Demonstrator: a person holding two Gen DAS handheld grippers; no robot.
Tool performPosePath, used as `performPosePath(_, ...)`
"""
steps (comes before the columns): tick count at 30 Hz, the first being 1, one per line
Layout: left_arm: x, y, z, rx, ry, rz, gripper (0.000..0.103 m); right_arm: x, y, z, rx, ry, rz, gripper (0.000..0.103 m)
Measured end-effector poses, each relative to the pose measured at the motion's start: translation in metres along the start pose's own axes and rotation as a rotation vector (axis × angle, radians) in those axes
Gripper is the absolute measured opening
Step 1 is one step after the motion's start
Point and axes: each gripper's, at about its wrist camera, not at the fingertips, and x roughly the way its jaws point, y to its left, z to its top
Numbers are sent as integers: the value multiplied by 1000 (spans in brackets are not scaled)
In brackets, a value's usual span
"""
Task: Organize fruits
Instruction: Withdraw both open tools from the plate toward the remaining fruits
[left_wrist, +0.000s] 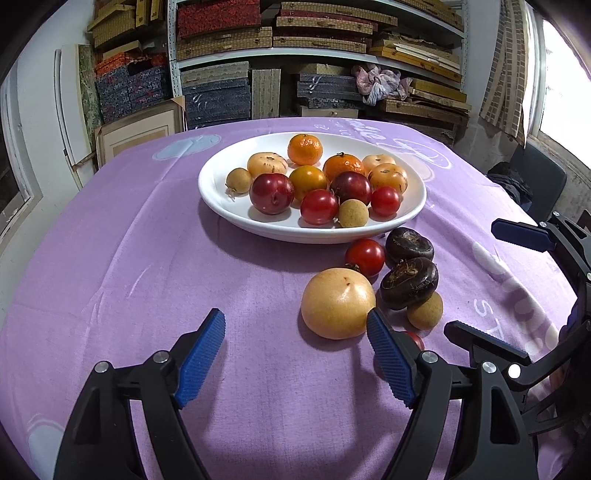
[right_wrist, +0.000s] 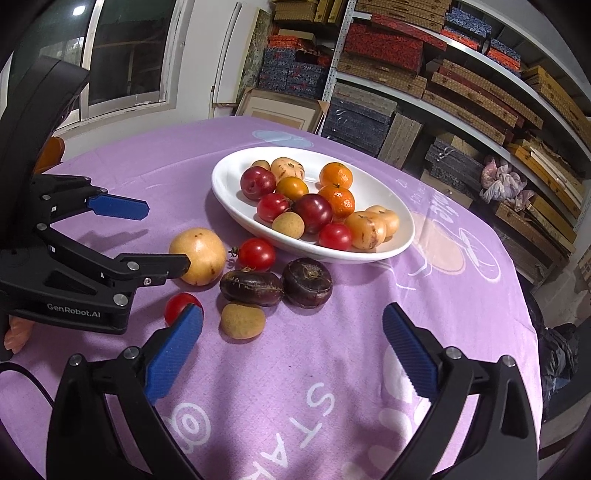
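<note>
A white plate (left_wrist: 218, 192) (right_wrist: 227, 192) on the purple cloth holds several tangerines, plums, tomatoes and longans. In front of it on the cloth lie a large yellow fruit (left_wrist: 338, 302) (right_wrist: 197, 254), a cherry tomato (left_wrist: 365, 256) (right_wrist: 256, 253), two dark water chestnuts (left_wrist: 409, 282) (right_wrist: 306, 282), a longan (left_wrist: 424, 310) (right_wrist: 242, 320) and a second tomato (right_wrist: 181, 306). My left gripper (left_wrist: 295, 326) (right_wrist: 166, 236) is open, its right fingertip beside the yellow fruit. My right gripper (right_wrist: 291, 314) (left_wrist: 472, 277) is open just short of the chestnuts, gripping nothing.
The purple tablecloth (left_wrist: 184, 295) covers a round table whose edge falls away at the left and right. Shelves stacked with flat boxes (left_wrist: 314, 55) stand behind the table. A dark chair (left_wrist: 532, 181) stands at the right.
</note>
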Motion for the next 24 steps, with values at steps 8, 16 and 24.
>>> performPosePath(8, 3, 5, 0, -17, 17, -9, 84, 4, -11, -3, 57, 34, 101, 97)
performPosePath(16, 4, -1, -3, 26, 28, -8, 84, -8, -15, -5, 84, 29, 253, 96)
performPosePath(24, -1, -23, -8, 150, 13, -51, 82, -12, -34, -3, 128, 27, 256, 87)
